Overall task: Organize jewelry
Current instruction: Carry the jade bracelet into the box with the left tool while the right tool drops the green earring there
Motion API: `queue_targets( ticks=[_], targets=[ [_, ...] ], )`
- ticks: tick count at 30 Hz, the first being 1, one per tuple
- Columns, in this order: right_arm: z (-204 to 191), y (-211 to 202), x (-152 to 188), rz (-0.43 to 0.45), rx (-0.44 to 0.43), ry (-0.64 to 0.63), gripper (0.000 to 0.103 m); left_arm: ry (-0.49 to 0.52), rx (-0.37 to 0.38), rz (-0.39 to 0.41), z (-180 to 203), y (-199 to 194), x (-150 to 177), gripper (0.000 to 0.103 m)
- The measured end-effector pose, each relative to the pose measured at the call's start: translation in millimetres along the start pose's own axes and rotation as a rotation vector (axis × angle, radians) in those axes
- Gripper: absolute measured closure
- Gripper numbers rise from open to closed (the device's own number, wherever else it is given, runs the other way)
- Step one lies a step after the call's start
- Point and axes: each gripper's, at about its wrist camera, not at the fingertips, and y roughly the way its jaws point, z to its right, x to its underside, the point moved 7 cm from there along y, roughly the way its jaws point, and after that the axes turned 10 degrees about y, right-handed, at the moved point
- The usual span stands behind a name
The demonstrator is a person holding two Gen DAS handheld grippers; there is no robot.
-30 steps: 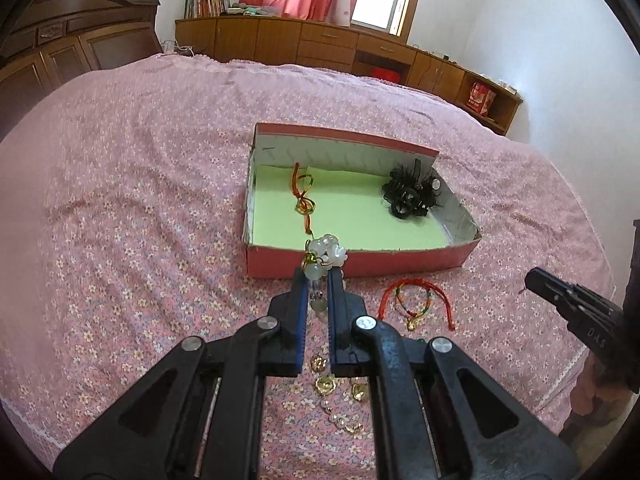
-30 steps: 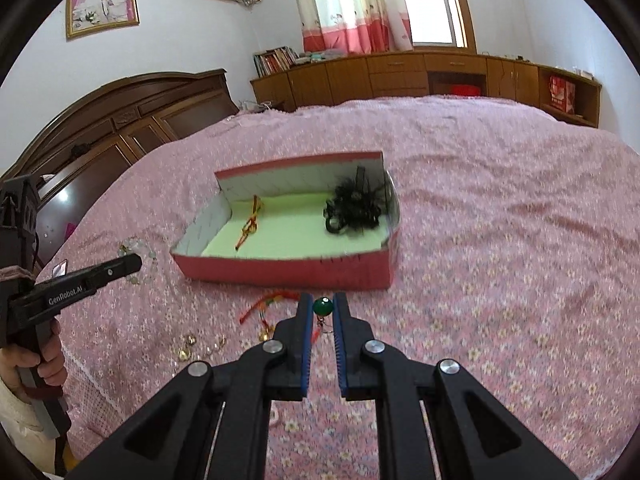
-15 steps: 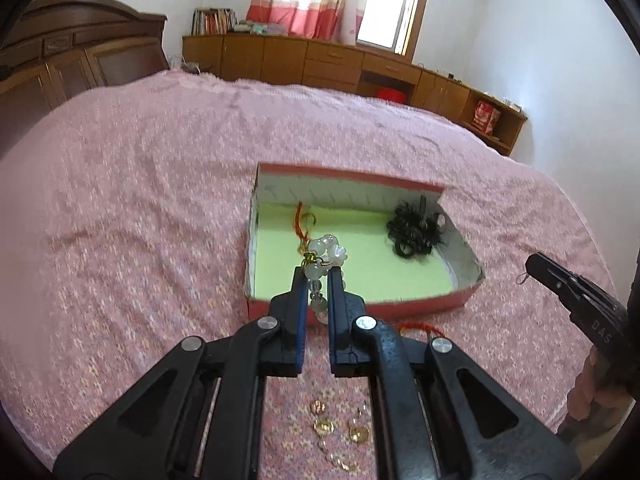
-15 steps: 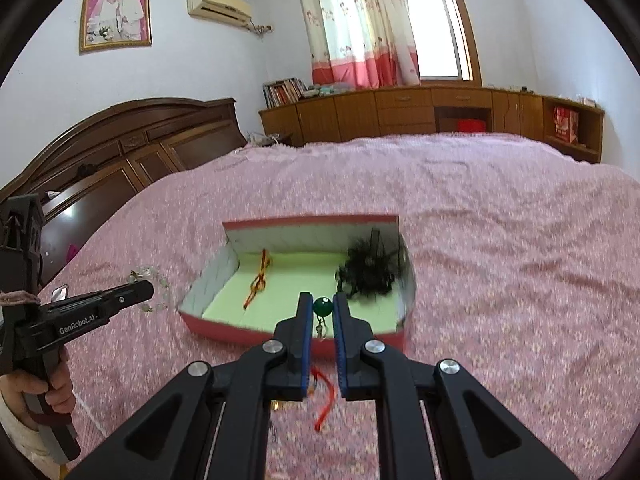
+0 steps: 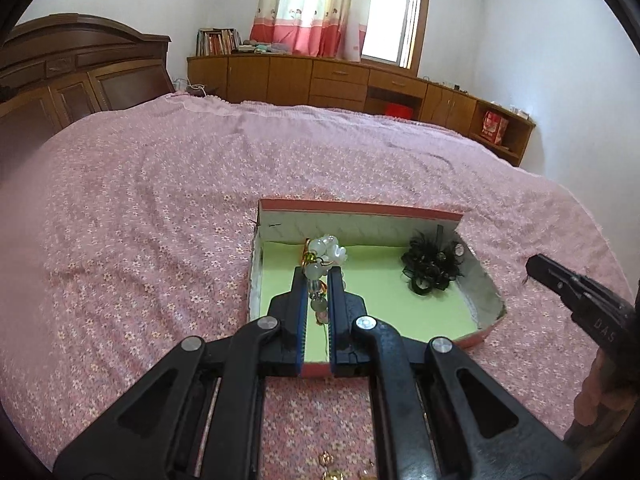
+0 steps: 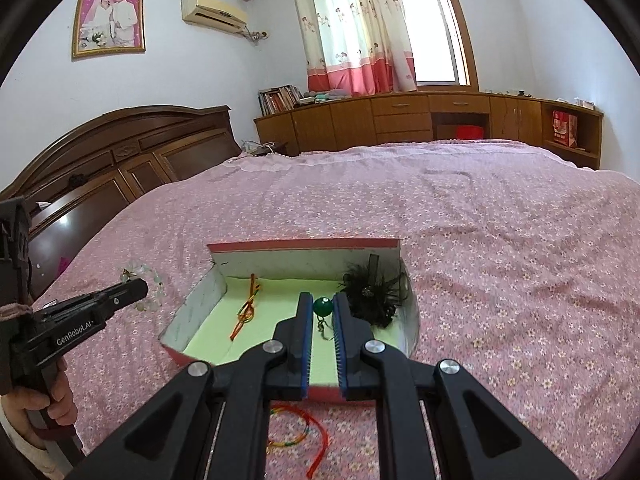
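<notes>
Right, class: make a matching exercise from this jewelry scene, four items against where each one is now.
Items:
1. white bead bracelet
2. green bead
3. black hair ties
4. red cord

Places:
A. lying on the bedspread
B. in the left claw
C. in the box's right corner
D. in the right claw

Pairs: 1-B, 2-D, 3-C, 4-A
</notes>
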Motion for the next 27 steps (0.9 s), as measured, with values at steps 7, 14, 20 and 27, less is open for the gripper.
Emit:
queue_targets(
  ticks=[7, 14, 20, 27],
  targets=[
    [10, 36, -1, -0.072, 0.04, -0.005, 0.092, 0.003, -0.004, -0.073, -4, 35, 8, 0.102],
    [29, 73, 12, -0.181, 0.081, 0.018, 0.092, 0.022, 0.004, -0.193, -2, 72, 28, 0.102],
    [42, 96, 24, -0.254, 0.121, 0.008, 0.092, 0.036, -0.004, -0.257, 0, 92, 40, 0.102],
    [52, 112, 32, -0.307, 0.164, 0.008, 0.092, 0.06, -0.015, -0.269, 5, 101, 40, 0.102]
  ],
)
